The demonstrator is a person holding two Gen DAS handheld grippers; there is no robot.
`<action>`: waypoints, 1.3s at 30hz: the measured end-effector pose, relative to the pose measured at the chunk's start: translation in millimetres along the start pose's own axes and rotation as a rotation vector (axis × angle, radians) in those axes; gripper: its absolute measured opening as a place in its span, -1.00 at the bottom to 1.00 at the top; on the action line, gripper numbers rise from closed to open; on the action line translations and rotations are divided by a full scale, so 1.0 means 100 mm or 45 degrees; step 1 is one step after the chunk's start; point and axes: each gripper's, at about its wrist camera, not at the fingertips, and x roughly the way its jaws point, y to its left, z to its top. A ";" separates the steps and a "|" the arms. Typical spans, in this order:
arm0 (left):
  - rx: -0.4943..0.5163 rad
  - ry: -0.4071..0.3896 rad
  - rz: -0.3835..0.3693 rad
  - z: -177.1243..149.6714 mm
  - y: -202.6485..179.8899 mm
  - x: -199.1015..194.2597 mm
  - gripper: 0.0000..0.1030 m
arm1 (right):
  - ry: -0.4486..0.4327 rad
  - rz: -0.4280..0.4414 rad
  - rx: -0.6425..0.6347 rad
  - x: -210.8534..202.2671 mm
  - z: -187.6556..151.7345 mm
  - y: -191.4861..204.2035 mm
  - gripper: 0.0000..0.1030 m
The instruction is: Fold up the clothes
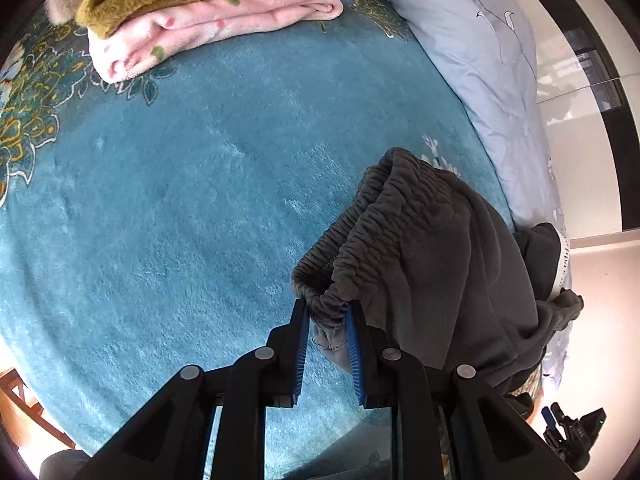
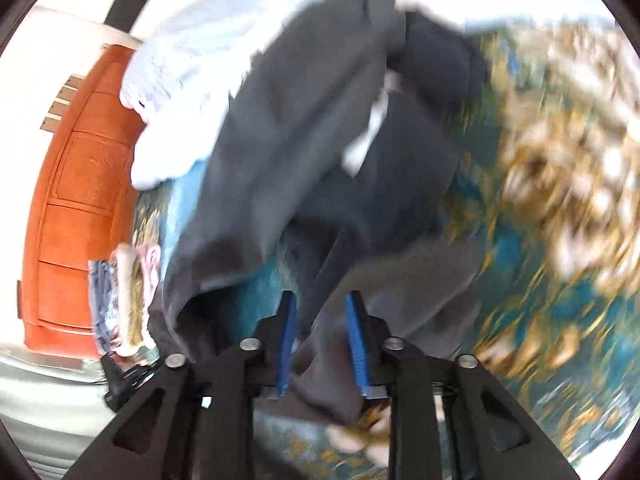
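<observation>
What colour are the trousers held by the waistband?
Dark grey trousers; the left wrist view shows them best.

Bed (image 1: 180, 200) covered w/ a plush teal blanket (image 1: 160, 240), gold-and-white floral pattern at its edges. Far side: folded stack (image 1: 208, 12) lying on the blanket, pink fleece at bottom, mustard knit over it, a pale fuzzy layer on top. Right side: light-blue quilt (image 1: 472, 52) w/ daisy print along the bed edge. Dark grey sweatpants (image 1: 436, 256) heaped on the blanket just beside the quilt, elastic waistband lifted off the surface. Right wrist view is blurred; same grey fabric (image 2: 320, 160) over teal-and-gold blanket, stack at left.
</observation>
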 end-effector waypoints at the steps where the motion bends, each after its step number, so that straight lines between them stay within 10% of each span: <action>1: -0.009 -0.002 -0.002 0.00 0.01 0.00 -0.60 | -0.001 -0.029 -0.030 -0.04 0.00 -0.02 -0.42; 9: -0.059 0.011 0.002 -0.02 0.10 0.02 -0.58 | 0.153 -0.147 -0.059 0.23 -0.39 -0.67 -0.15; 16: -0.066 -0.001 0.004 -0.07 0.12 -0.06 -0.58 | 0.100 0.209 0.339 0.54 -0.51 -0.95 0.07; 21: -0.055 -0.034 0.001 -0.09 0.11 -0.17 -0.59 | 0.080 0.193 0.407 0.45 -0.42 -0.84 -0.81; 30: -0.070 -0.138 -0.056 -0.12 0.11 -0.55 -0.60 | -0.158 0.163 0.243 -1.09 -0.27 -0.68 -0.92; 39: -0.118 -0.073 0.030 -0.20 0.18 -0.24 -0.61 | -0.055 0.010 0.548 -1.07 -0.91 -1.46 -0.92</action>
